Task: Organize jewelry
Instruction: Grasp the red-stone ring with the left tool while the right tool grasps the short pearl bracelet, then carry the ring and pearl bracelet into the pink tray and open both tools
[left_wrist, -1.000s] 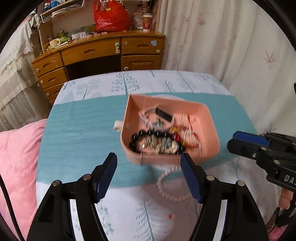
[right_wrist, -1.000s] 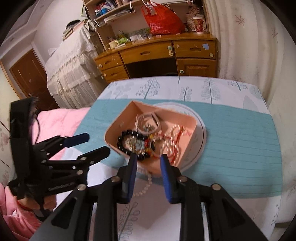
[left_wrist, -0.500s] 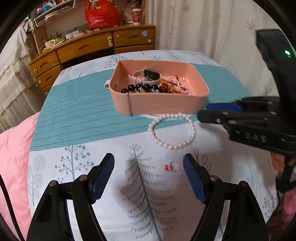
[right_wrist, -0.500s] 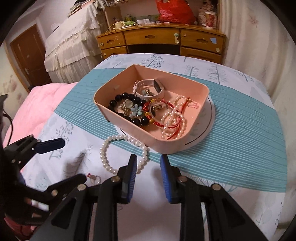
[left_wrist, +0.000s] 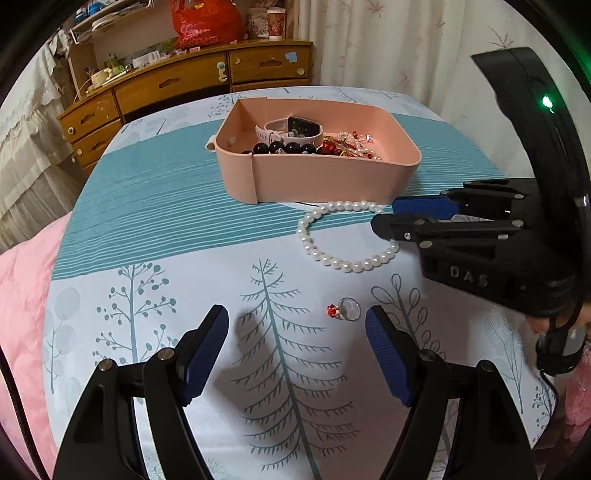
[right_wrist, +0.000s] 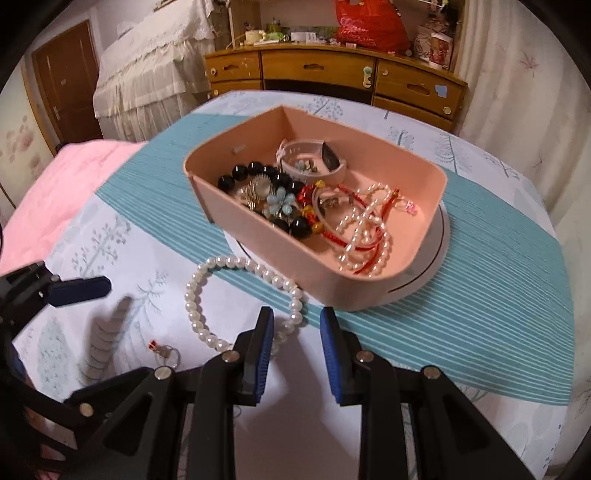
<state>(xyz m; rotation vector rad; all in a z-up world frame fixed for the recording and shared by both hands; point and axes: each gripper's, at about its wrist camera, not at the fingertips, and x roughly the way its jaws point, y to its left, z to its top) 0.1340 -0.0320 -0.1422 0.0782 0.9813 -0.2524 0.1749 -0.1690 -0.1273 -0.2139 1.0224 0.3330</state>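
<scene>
Lying flat on the tree-print cloth of the table (left_wrist: 155, 258), two loose pieces remain outside the pink tray (left_wrist: 325, 181): a pearl bracelet (left_wrist: 343, 236) just off the tray's near wall, and a small ring (left_wrist: 345, 309) with a red bead nearer the table's near edge. The tray itself sits toward the far middle of the table and already holds a watch, dark beads and red and pearl strands.

Which gripper suits which piece is the relation that matters. The left gripper (left_wrist: 295, 347) hangs over the cloth with its jaws wide apart and, having just been opening, nothing between them; the ring lies straight ahead of it, slightly toward its right finger and a little beyond the fingertips. The right gripper (right_wrist: 295, 343) is parted only narrowly and grasps nothing; in its own view the near arc of the bracelet (right_wrist: 243, 295) runs right up to its left finger, partly hidden behind it, so contact cannot be ruled out.

By my reading the right side is nearer the bracelet and the left nearer the ring. The bracelet's loop stretches roughly along the tray's near wall, so a pinch across the bead strand should do
</scene>
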